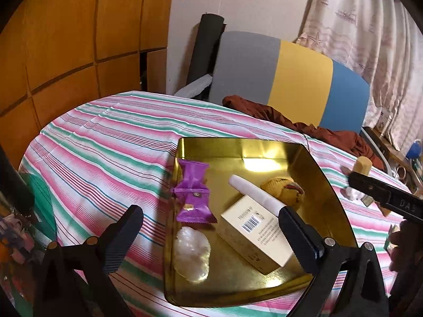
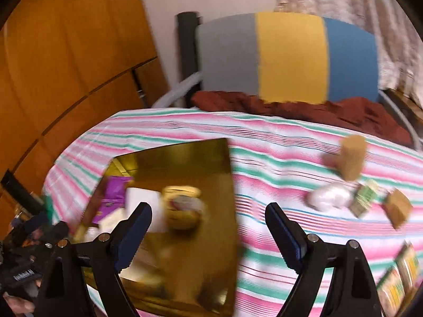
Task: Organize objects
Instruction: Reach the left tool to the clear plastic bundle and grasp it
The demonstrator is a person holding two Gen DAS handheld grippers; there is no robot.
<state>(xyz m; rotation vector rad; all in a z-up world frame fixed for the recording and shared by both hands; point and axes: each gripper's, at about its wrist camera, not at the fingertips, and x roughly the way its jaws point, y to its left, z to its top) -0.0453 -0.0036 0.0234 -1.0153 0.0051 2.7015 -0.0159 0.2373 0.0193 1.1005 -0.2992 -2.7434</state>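
Left gripper [image 1: 210, 227] hangs low in the frame with its jaws spread wide and nothing between them, right over the gold tray [image 1: 312, 158] on the striped desk [image 1: 105, 142]. Between the fingers, lower centre, lie the cream box [image 1: 253, 235] and the white tube [image 1: 253, 195]; the tube's near end sits just beside the right fingertip. The tube's long axis runs from lower right to upper left, propped on the box. The purple wrapper [image 1: 193, 195] leans on the tray's left wall, a pearly shell [image 1: 191, 253] sits below it, and a yellow knitted piece [image 1: 283, 187] lies upper right.

Right gripper [image 2: 208, 237], also wide apart and empty, straddles the tray's right edge [image 2: 230, 185]. Its blurred view adds the loose items on the right of the frame: a cork cylinder [image 2: 353, 158], a white lump [image 2: 329, 198], small boxes [image 2: 396, 208].
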